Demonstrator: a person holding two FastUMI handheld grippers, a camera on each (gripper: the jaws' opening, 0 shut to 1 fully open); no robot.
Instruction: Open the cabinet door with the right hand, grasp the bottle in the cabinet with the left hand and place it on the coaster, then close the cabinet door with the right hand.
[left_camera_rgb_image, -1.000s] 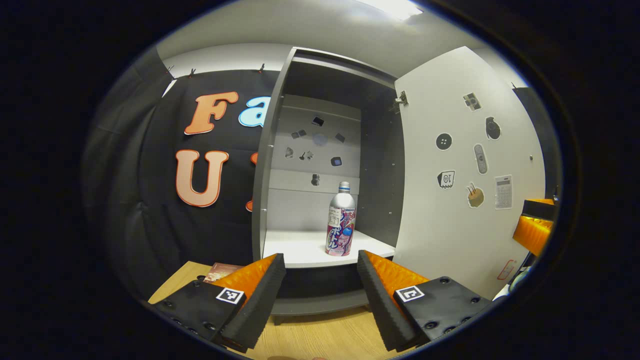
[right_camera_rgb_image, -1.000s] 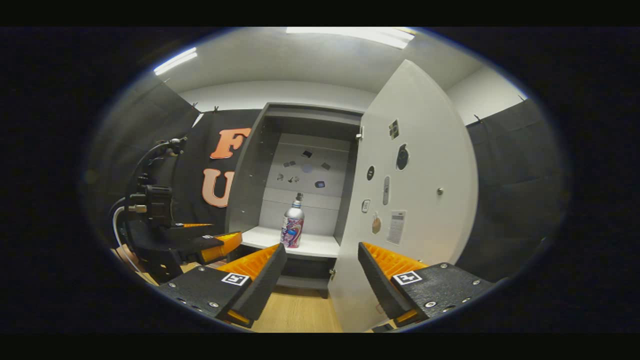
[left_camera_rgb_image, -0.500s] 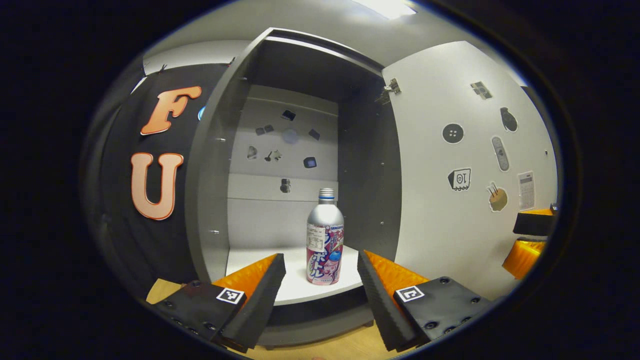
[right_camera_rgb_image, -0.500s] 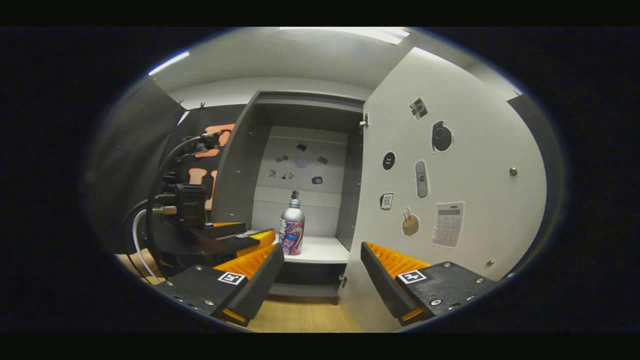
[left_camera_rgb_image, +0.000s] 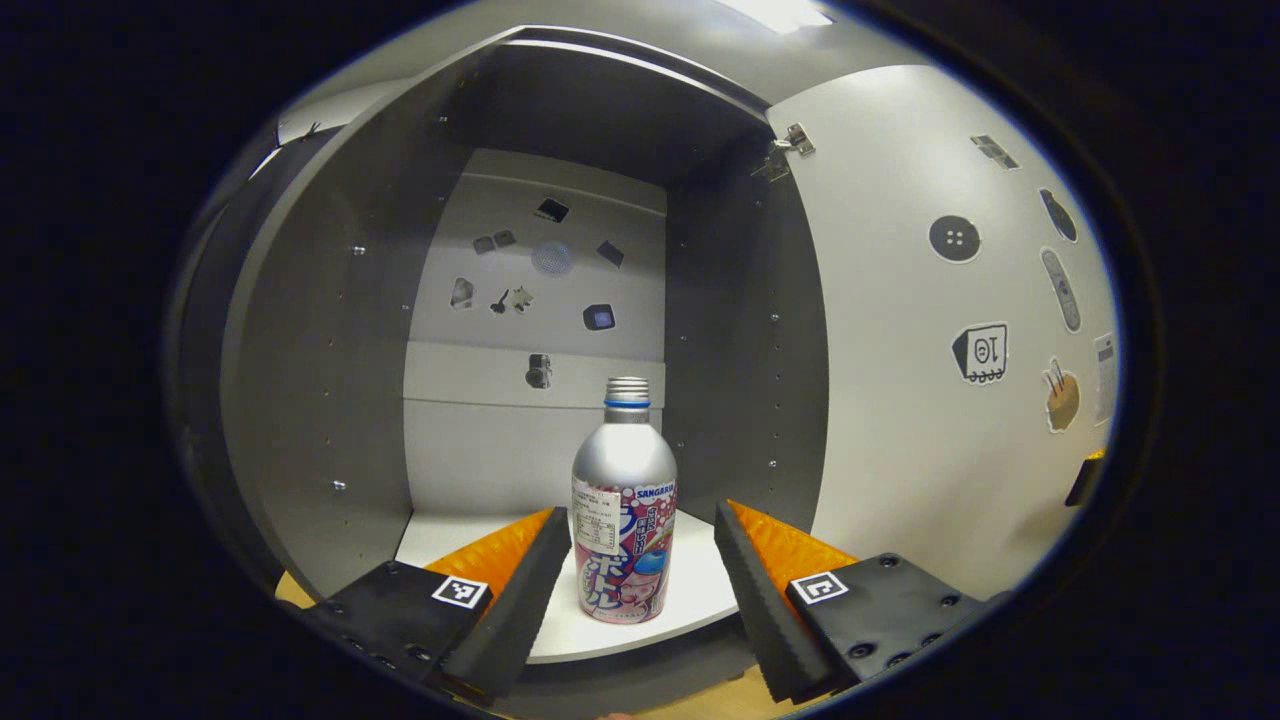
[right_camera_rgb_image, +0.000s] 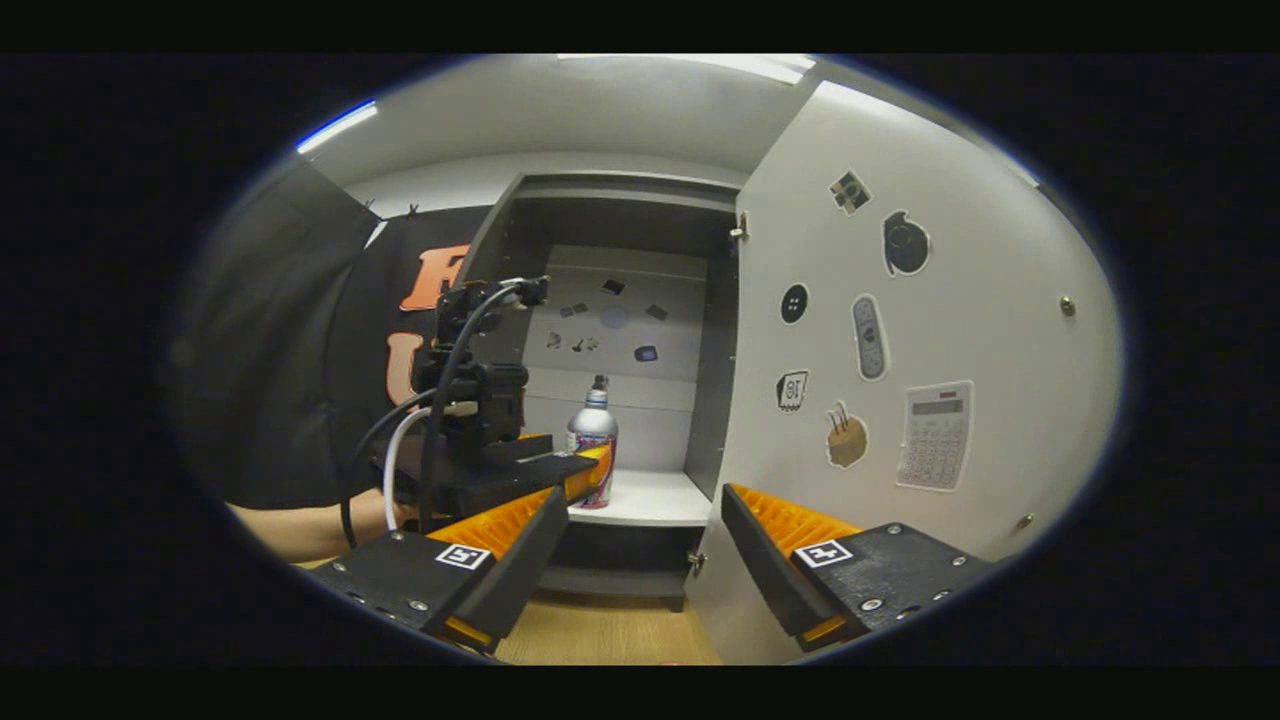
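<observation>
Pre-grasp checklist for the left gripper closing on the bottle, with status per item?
1. Cabinet door swung open, clear of the approach: ok.
2. Bottle upright on the shelf: ok.
3. Left gripper open, fingers wider than the bottle: ok.
4. Bottle centred in the gap, a finger on each side: ok.
5. Fingers far enough in to bracket the body: cannot tell; the bottle may stand past the tips.
6. Right gripper open, holding nothing, clear of the bottle: ok.

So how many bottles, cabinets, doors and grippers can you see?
Bottle: 1
Cabinet: 1
Door: 1
Grippers: 2, the left gripper and the right gripper
Total: 5
</observation>
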